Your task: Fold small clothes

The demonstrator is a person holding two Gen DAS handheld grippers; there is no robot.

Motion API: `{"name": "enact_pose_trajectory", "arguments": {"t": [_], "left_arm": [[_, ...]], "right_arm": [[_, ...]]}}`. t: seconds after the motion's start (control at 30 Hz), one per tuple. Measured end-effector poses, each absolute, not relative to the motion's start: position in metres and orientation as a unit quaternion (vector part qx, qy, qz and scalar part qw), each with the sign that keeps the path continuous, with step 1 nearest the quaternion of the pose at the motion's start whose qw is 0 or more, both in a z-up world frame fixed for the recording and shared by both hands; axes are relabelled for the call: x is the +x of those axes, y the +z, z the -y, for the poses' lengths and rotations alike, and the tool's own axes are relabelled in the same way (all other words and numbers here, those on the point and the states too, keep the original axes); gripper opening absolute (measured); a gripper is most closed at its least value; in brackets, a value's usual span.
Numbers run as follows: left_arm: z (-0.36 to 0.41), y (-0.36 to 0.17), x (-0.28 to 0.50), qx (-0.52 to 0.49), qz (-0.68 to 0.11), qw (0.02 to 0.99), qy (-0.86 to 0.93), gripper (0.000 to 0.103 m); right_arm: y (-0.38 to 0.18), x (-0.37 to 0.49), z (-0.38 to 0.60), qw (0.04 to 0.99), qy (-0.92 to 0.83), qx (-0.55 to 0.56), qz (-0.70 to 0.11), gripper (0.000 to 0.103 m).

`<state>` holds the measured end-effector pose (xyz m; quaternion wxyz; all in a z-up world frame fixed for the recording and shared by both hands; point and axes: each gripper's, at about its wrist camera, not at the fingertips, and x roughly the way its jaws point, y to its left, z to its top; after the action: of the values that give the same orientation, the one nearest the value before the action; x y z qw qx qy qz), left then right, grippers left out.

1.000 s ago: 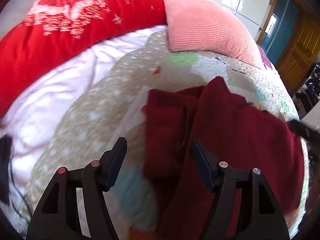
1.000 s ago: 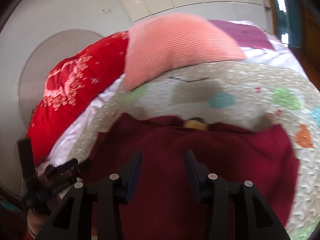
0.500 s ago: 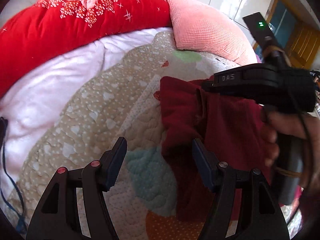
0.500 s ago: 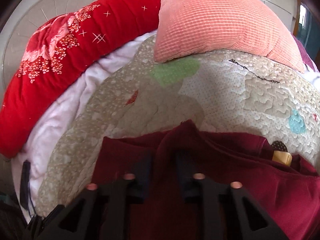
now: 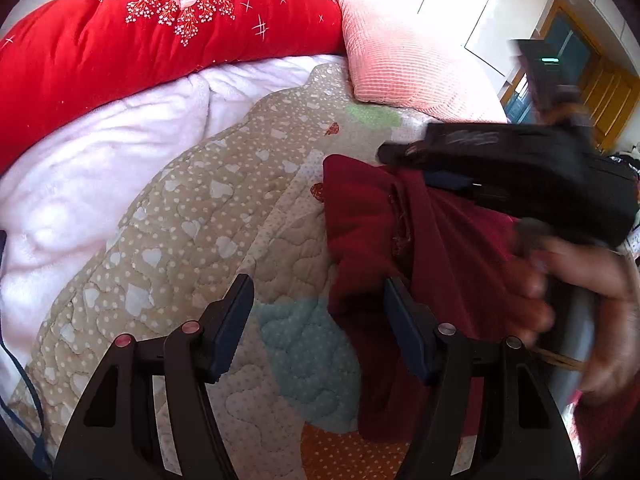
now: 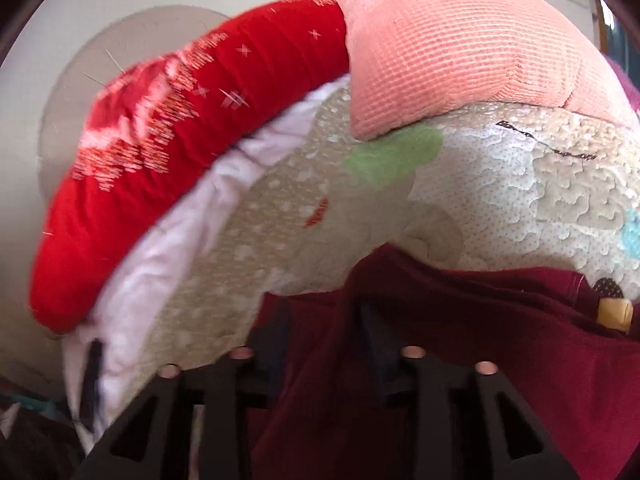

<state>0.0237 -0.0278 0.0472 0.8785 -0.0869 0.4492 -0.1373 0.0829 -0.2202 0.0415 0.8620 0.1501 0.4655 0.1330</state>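
A dark red garment lies bunched on the patterned quilt, with one layer folded over itself. My left gripper hovers open over its left edge; the cloth reaches only its right finger. A hand holds my right gripper's black body above the garment's far side. In the right wrist view my right gripper has its jaws opening, and a raised ridge of the dark red garment sits loosely between them. A yellow tag shows at the garment's right.
A red flowered duvet and a pink ribbed pillow lie along the far side of the bed. A white fleece blanket is at the left, with a dark cable by its edge. A wooden door stands far right.
The right gripper swept left over the garment, shut on a fold, and its jaws now stand apart again. The garment's upper layer lies folded over. The left gripper barely shifted.
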Motion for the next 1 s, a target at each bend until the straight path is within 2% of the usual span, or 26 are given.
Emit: {"name": "enact_pose_trajectory", "arguments": {"t": [0.13,0.17,0.2,0.27,0.4,0.63,0.73,0.8,1.0], "left_arm": [[0.027,0.049,0.021,-0.087,-0.446,0.880,-0.137,0.067],[0.027,0.049,0.021,-0.087,-0.446,0.880,-0.136,0.067],[0.027,0.050,0.020,-0.088,-0.447,0.880,-0.136,0.067],[0.026,0.049,0.020,-0.090,-0.447,0.880,-0.136,0.067],[0.025,0.050,0.018,-0.091,-0.448,0.879,-0.136,0.067],[0.021,0.050,0.019,-0.106,-0.453,0.873,-0.143,0.067],[0.019,0.056,0.015,-0.126,-0.441,0.874,-0.159,0.067],[0.017,0.061,0.012,-0.144,-0.429,0.874,-0.175,0.067],[0.034,0.063,0.005,-0.120,-0.416,0.880,-0.197,0.067]], "right_arm": [[0.064,0.051,0.228,0.875,0.151,0.141,-0.438,0.040],[0.065,0.048,0.228,0.877,0.151,0.137,-0.435,0.033],[0.064,0.045,0.226,0.880,0.145,0.124,-0.435,0.020],[0.052,0.049,0.222,0.879,0.091,0.090,-0.460,0.012],[0.024,0.060,0.222,0.867,0.086,0.119,-0.476,0.012],[0.058,0.039,0.238,0.878,0.113,0.123,-0.448,0.012],[0.065,0.016,0.265,0.892,0.075,0.116,-0.431,0.015],[0.062,0.003,0.289,0.897,0.045,0.110,-0.427,0.022],[0.052,-0.040,0.386,0.903,-0.062,0.118,-0.410,0.023]]}}
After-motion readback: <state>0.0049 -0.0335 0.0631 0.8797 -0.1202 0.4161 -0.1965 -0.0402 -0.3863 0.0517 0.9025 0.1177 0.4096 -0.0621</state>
